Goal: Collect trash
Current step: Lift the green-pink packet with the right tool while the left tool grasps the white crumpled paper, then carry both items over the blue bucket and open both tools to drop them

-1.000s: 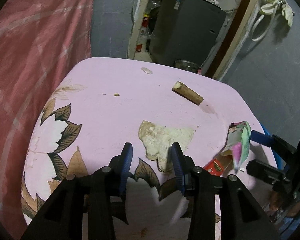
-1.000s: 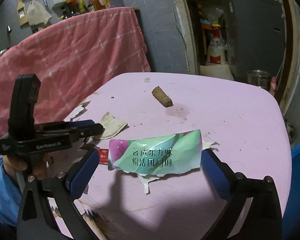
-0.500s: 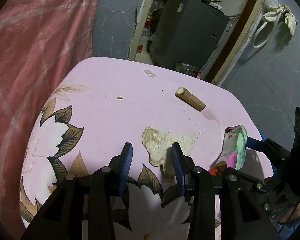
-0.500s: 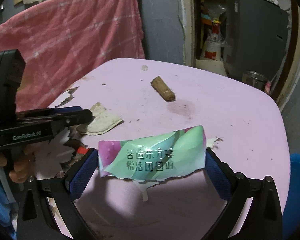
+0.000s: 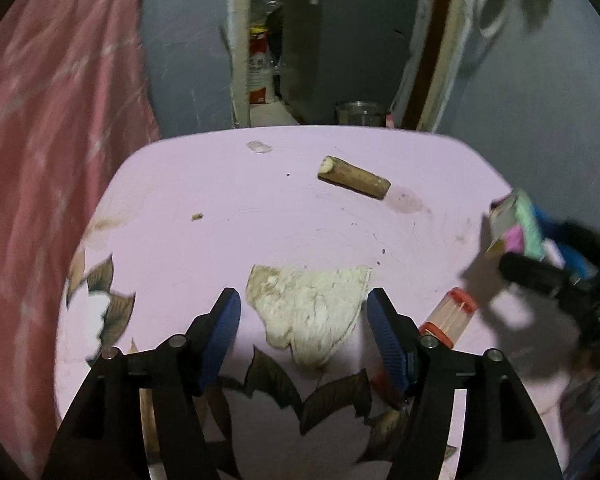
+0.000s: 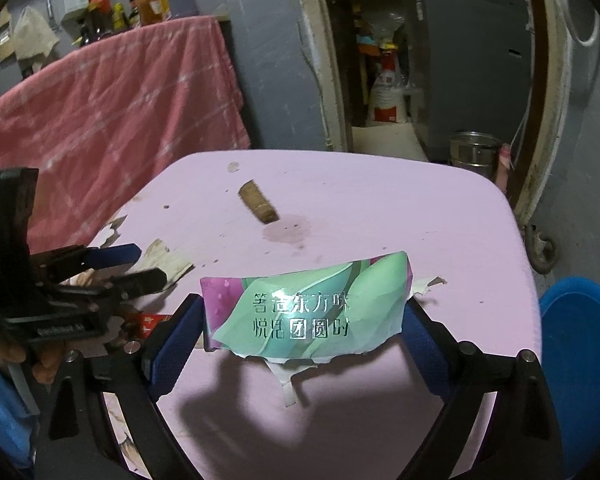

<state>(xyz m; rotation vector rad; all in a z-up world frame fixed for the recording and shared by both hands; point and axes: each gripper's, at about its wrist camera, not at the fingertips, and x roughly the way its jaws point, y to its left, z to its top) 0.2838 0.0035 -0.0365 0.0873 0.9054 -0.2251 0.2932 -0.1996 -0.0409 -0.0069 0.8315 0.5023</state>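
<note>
My right gripper is shut on a green and pink wrapper and holds it above the pink table; the wrapper also shows in the left wrist view. My left gripper is open, its fingers either side of a dirty crumpled tissue lying on the table. A brown stick piece lies farther back, also in the right wrist view. A red-capped clear tube lies right of the tissue.
A blue bin stands right of the table. A pink cloth hangs on the left. A small white scrap and crumbs lie near the far edge. A steel pot and grey cabinet stand behind.
My left gripper has opened wider and moved forward over the tissue. My right gripper has lifted the wrapper and shifted right, uncovering the red-capped tube.
</note>
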